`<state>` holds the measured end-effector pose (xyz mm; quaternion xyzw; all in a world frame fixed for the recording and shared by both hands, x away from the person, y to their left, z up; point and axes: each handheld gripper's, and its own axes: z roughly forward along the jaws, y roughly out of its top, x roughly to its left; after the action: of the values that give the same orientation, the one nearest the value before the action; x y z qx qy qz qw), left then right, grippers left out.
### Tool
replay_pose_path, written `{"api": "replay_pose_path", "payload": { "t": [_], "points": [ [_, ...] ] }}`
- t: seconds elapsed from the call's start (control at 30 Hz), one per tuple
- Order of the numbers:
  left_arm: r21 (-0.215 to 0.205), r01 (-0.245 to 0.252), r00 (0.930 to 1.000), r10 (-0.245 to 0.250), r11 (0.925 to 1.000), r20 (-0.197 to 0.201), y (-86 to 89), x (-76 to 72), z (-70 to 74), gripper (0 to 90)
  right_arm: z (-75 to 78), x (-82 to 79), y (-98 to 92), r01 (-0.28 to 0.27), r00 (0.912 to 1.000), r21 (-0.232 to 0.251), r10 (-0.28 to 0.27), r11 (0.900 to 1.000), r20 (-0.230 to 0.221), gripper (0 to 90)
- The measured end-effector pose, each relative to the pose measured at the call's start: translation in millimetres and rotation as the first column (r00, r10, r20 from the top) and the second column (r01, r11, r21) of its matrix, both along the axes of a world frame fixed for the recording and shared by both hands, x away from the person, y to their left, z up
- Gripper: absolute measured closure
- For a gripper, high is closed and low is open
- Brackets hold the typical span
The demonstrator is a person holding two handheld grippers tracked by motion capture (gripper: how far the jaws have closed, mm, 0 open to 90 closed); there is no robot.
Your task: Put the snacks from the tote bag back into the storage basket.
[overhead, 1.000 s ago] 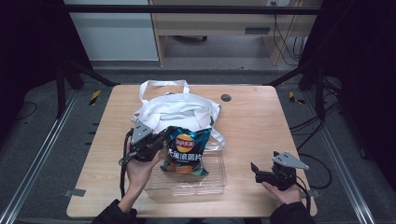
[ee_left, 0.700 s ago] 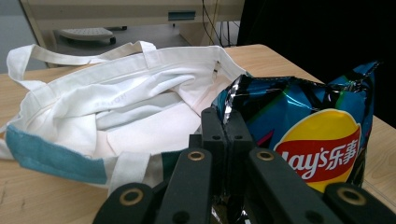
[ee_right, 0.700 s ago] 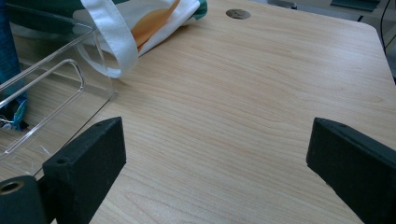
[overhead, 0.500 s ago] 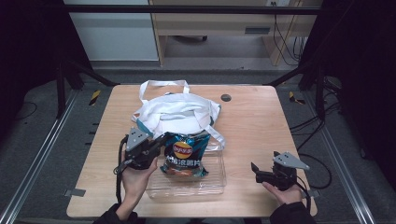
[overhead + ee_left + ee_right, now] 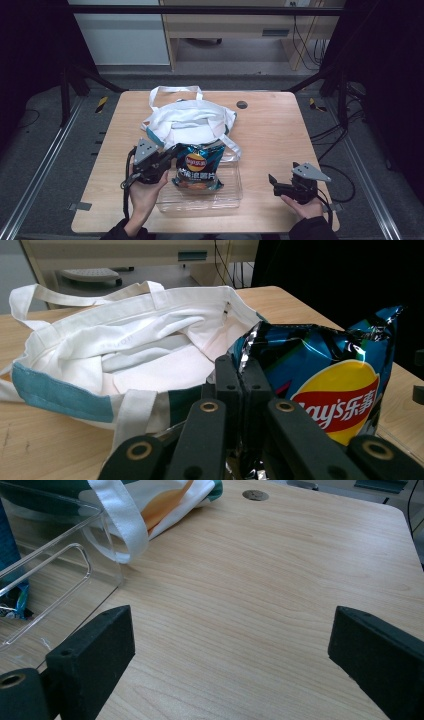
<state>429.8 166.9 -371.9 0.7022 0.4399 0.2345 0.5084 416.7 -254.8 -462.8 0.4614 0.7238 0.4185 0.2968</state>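
A blue Lay's chip bag [image 5: 197, 167] stands upright in a clear plastic bin [image 5: 200, 204] at the table's near middle. My left gripper [image 5: 175, 151] is shut on the bag's crimped top left corner. In the left gripper view the closed jaws [image 5: 241, 375] pinch the shiny edge of the chip bag [image 5: 330, 385], with the white tote bag [image 5: 125, 340] lying open behind. My right gripper [image 5: 273, 183] rests near the table's front right, jaws wide apart and nothing between them [image 5: 232, 630].
The white tote bag [image 5: 190, 120] with teal trim lies just beyond the bin, one strap [image 5: 120, 525] draped beside the clear bin wall [image 5: 55, 565]. A small round grommet [image 5: 242, 104] sits in the tabletop farther back. Bare wood stretches right of the bin.
The chip bag has sunk a little lower into the clear bin, with my left gripper shifting slightly with it. The right gripper has stayed put.
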Motion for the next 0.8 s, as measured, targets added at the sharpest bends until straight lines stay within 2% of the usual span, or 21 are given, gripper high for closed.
{"api": "replay_pose_path", "payload": {
  "t": [0.13, 0.2, 0.4, 0.53, 0.57, 0.6, 0.8],
  "points": [
    [-0.008, 0.022, 0.9994, -0.022, 0.9997, 0.025, 0.3, 11.6, -3.9, 84.5, -0.2, 0.3, 0.2, -0.001, 1.0000, -0.001, 0.001, 1.000, -0.001, 4.9],
    [-0.020, 0.030, 0.9994, -0.030, 0.9993, 0.018, 0.4, 18.0, -5.8, 84.0, -0.3, 0.4, 0.3, -0.001, 1.0000, -0.003, 0.001, 1.000, -0.001, 5.0],
    [-0.012, 0.039, 0.9991, -0.039, 0.9992, 0.016, -0.6, 25.2, -8.9, 78.4, -0.4, 0.6, 0.4, -0.001, 1.0000, -0.003, 0.001, 1.000, -0.004, 4.9],
    [-0.015, 0.068, 0.9974, -0.068, 0.9976, 0.026, -0.5, 26.6, -9.7, 68.5, -0.2, 0.4, 0.3, -0.001, 1.0000, -0.003, 0.001, 1.000, -0.001, 5.0],
    [-0.004, 0.065, 0.9976, -0.065, 0.9979, 0.026, -0.1, 26.3, -9.7, 62.9, -0.1, 0.4, 0.1, 0.000, 1.0000, -0.002, 0.000, 1.000, 0.001, 4.9],
    [-0.002, 0.068, 0.9973, -0.068, 0.9977, 0.027, -0.2, 26.2, -9.7, 62.9, -0.1, 0.4, 0.1, 0.000, 1.0000, -0.002, 0.000, 1.000, 0.001, 4.9],
    [0.009, 0.082, 0.9960, -0.082, 0.9966, 0.034, 1.0, 24.4, -8.9, 49.1, 0.4, -0.1, 0.1, 0.000, 1.0000, -0.003, 0.000, 1.000, 0.003, 5.0]
  ]
}}
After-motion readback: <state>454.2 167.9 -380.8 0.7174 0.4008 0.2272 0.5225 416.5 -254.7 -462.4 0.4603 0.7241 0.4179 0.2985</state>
